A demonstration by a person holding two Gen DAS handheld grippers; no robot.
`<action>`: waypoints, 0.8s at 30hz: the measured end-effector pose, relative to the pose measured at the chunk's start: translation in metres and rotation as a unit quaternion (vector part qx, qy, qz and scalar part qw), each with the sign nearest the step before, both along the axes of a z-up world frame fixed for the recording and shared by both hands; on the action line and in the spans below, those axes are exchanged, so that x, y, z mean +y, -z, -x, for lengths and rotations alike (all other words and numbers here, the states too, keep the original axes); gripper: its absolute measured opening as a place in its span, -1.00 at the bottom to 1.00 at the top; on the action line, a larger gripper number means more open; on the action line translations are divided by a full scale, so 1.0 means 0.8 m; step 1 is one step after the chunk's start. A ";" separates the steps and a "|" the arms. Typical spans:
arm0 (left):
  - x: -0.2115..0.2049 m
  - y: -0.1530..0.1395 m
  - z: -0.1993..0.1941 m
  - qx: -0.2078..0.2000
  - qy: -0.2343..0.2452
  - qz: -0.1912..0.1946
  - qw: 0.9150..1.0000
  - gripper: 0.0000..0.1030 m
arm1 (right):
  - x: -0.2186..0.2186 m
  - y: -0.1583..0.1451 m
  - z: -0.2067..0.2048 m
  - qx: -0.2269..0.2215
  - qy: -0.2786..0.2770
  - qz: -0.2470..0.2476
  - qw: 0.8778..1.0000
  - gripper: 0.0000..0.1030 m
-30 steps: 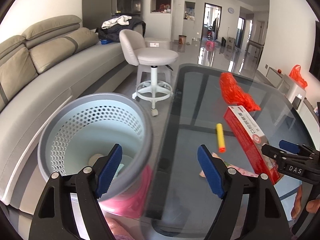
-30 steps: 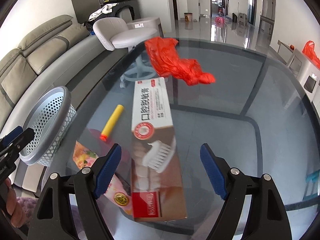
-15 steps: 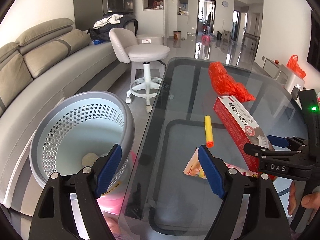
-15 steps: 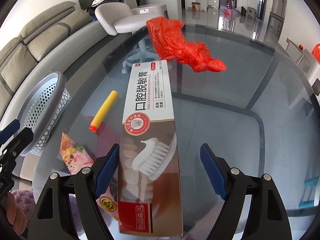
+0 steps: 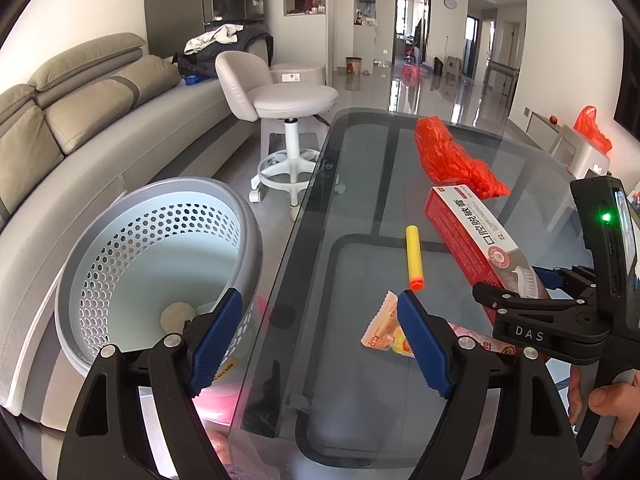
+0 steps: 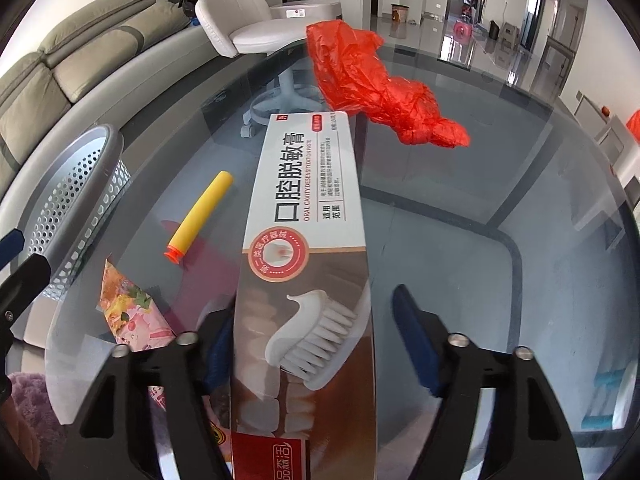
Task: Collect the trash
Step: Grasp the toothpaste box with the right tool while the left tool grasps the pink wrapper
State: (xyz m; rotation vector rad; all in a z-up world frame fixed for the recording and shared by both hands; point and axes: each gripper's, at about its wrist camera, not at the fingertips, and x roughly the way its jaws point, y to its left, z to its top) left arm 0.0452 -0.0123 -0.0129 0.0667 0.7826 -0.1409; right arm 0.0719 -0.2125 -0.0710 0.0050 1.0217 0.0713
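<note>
- Your right hand-held gripper (image 6: 312, 336) is open, its fingers straddling the near end of the toothpaste box (image 6: 308, 248) on the glass bench (image 6: 500, 272), not yet squeezing it.
- Your left hand-held gripper (image 5: 320, 336) is open and empty, over the bench edge beside the bin (image 5: 160, 264).
- Still on the bench: a yellow foam dart (image 6: 200, 216) at ten o'clock from the box, a snack wrapper (image 6: 128, 308) at eight o'clock, a red plastic bag (image 6: 376, 80) at one o'clock.
- The bin holds one pale scrap (image 5: 178, 316), so most of the collecting looks undone.
</note>
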 end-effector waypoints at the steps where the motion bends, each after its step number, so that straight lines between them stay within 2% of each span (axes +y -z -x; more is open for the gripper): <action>1: -0.001 0.000 0.001 0.000 0.001 0.001 1.000 0.51 | 0.001 -0.001 0.000 0.000 -0.003 0.000 1.000 0.21; 3: -0.004 0.001 0.004 -0.003 0.001 -0.002 1.000 0.51 | 0.002 -0.002 0.002 -0.003 -0.006 0.005 1.000 -0.01; 10: -0.022 0.003 0.026 -0.006 0.008 -0.013 1.000 0.54 | -0.012 -0.009 0.011 -0.007 0.004 -0.012 1.000 -0.01; 17: -0.045 0.009 0.040 0.018 0.005 -0.012 1.000 0.55 | -0.032 -0.046 0.036 -0.052 0.017 -0.036 0.998 -0.01; 21: -0.061 0.007 0.047 0.019 -0.012 -0.016 1.000 0.55 | -0.043 -0.063 0.047 -0.072 0.028 -0.028 0.997 -0.01; 24: -0.075 0.009 0.046 0.035 -0.026 -0.009 0.999 0.58 | -0.055 -0.074 0.054 -0.085 0.039 -0.022 0.995 -0.01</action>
